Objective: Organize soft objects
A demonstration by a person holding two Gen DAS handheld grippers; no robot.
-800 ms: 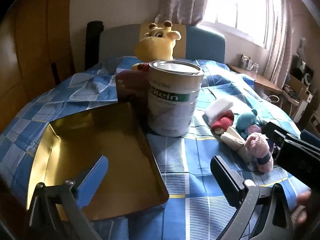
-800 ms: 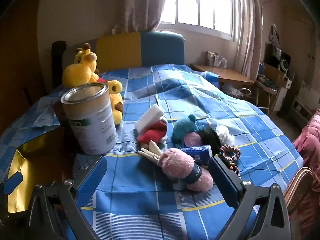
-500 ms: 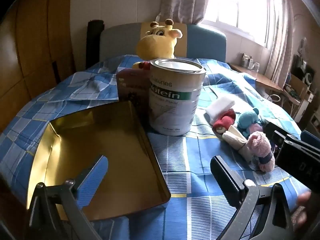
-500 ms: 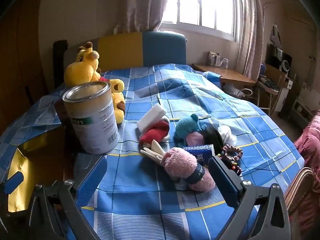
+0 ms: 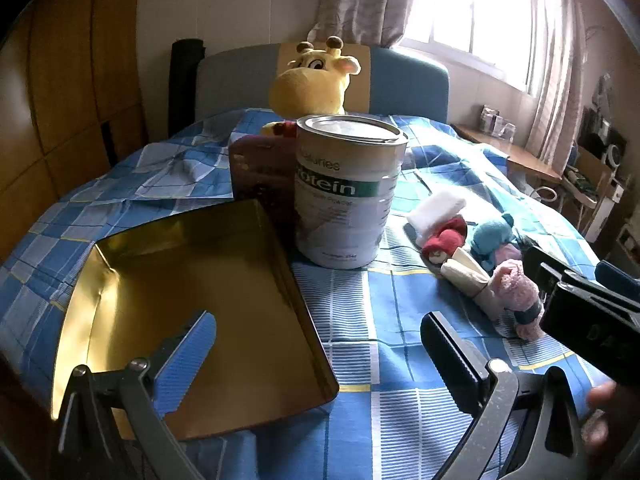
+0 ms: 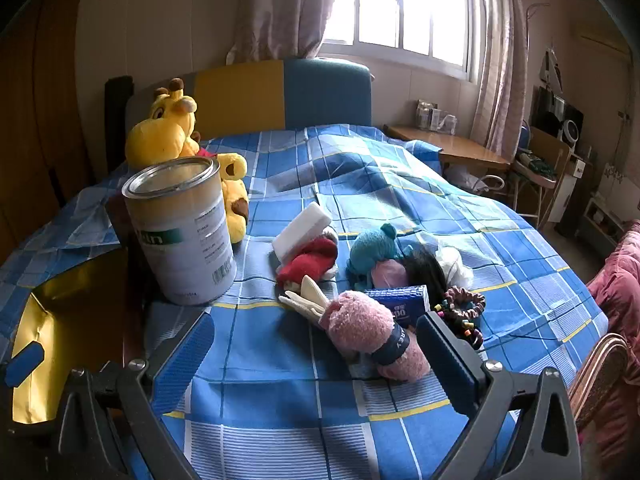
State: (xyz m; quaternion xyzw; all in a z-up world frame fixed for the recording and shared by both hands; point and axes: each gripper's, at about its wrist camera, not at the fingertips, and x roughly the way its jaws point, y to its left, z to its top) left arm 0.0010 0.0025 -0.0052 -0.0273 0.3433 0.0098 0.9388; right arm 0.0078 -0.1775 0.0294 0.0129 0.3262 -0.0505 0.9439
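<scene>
Both grippers hover over the bed, jaws spread wide, nothing held. The left gripper [image 5: 320, 344] waits over the empty gold tin tray [image 5: 104, 292], likely the drop spot. The right gripper [image 6: 316, 344] frames the soft pile: a fuzzy pink rolled sock [image 6: 368, 332] with a dark band lies nearest, between the fingers but untouched. Behind it sit a red plush [image 6: 310, 260] and a teal plush [image 6: 374, 246], with what may be hair ties [image 6: 460, 308] alongside.

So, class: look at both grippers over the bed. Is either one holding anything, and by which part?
Nothing is held. The left gripper and the right gripper both stand wide open with nothing between their fingers.
</scene>
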